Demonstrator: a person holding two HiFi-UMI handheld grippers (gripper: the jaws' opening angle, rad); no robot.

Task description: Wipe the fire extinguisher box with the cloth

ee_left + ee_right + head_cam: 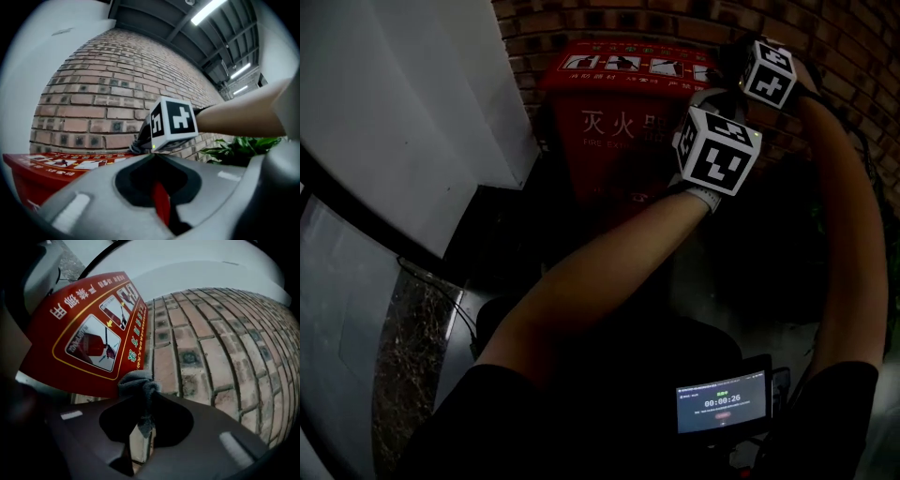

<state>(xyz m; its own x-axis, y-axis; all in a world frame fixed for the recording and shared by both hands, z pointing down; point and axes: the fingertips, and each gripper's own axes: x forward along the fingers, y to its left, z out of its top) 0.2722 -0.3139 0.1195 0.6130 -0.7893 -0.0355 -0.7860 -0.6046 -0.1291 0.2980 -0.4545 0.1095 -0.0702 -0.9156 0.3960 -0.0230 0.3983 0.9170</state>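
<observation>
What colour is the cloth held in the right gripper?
Dark grey; the cloth shows best in the right gripper view.

I'm looking at what I take for a service or parking level of a public building, not a home. The red fire extinguisher box [609, 122] is my clearest sign: a floor-standing cabinet printed with Chinese characters, an English line and a strip of instruction pictures on its lid. Right behind the box runs a bare brick wall [103, 89]. High above the box I see an open ceiling with exposed dark beams [154, 21] and long tube lights [208, 10]. To the right of the box is a leafy green plant [234, 150]; to its left stands a plain white wall [422, 103].
</observation>
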